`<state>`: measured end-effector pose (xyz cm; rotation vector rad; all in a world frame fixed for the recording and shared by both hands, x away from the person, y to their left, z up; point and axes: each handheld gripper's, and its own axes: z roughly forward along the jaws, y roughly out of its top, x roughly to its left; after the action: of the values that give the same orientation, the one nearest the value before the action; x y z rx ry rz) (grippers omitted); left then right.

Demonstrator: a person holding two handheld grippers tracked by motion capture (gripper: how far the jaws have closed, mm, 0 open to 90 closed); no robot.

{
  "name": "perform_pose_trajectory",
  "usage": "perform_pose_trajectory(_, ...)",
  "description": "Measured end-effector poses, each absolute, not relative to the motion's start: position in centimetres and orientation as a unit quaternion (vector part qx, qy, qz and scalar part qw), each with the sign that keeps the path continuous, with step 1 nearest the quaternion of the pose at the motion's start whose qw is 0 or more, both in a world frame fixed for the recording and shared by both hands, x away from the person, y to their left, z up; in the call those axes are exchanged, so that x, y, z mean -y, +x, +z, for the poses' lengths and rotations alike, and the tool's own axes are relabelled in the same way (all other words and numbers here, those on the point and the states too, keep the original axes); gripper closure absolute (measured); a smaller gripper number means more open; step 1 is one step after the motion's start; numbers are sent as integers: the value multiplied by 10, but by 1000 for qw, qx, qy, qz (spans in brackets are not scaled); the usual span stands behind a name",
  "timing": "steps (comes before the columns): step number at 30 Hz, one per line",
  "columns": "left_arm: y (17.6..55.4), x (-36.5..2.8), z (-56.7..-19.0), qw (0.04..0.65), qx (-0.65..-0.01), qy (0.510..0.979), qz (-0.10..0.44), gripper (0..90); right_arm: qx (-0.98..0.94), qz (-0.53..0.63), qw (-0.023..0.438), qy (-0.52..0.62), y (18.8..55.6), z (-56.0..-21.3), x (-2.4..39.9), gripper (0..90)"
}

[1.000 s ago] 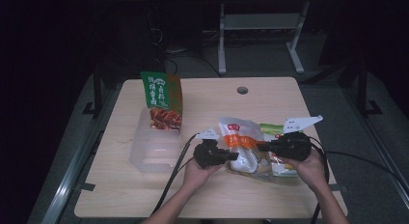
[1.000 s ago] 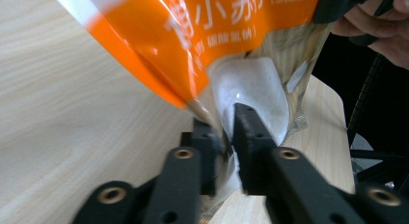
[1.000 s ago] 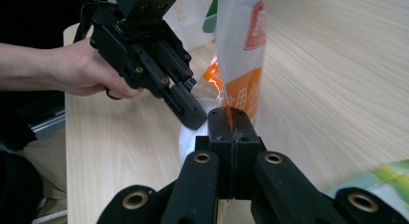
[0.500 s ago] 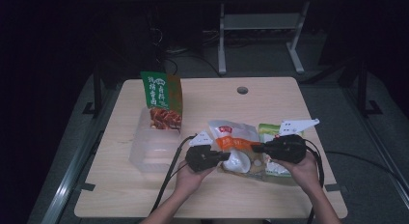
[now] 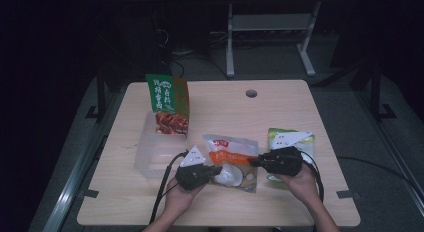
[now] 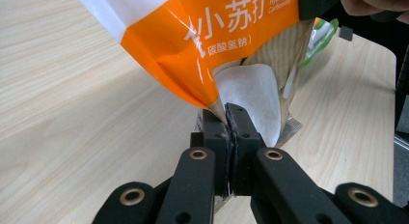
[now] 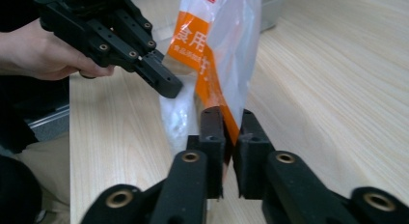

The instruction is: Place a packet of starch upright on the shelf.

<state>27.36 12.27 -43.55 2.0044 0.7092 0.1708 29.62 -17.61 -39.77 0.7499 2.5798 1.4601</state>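
item: baking soda pouch (image 5: 231,161), orange and white, printed label, held over the middle of the wooden table (image 5: 280,112) between two hand-held tools. left gripper (image 5: 216,170): jaws together, clamped on the pouch's lower corner (image 6: 223,114). right gripper (image 5: 254,162): jaws a little apart and just been opening, the pouch's edge (image 7: 230,121) between them, pads seemingly no longer pressing. likely purpose: handing the pouch over to the left tool. nearby: clear plastic box (image 5: 159,153) left of the pouch, green snack bag (image 5: 168,103) behind it, green packet (image 5: 291,142) under the right hand.
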Motion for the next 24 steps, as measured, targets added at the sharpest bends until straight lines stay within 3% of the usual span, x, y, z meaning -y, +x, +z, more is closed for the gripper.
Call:
perform_pose_trajectory(11, 266, -124, -437, 486, -280, 824, 78, 882, -856, 453, 20, 250, 293, -415, 158, 704)
perform_pose_trajectory(17, 265, -124, -437, 485, -275, 826, 83, 876, -862, 446, 20, 240, 290, -416, 148, 854)
perform_pose_trajectory(24, 264, -127, -436, 484, -275, 827, 77, 815, -856, 455, 9, 248, 290, -416, 150, 898)
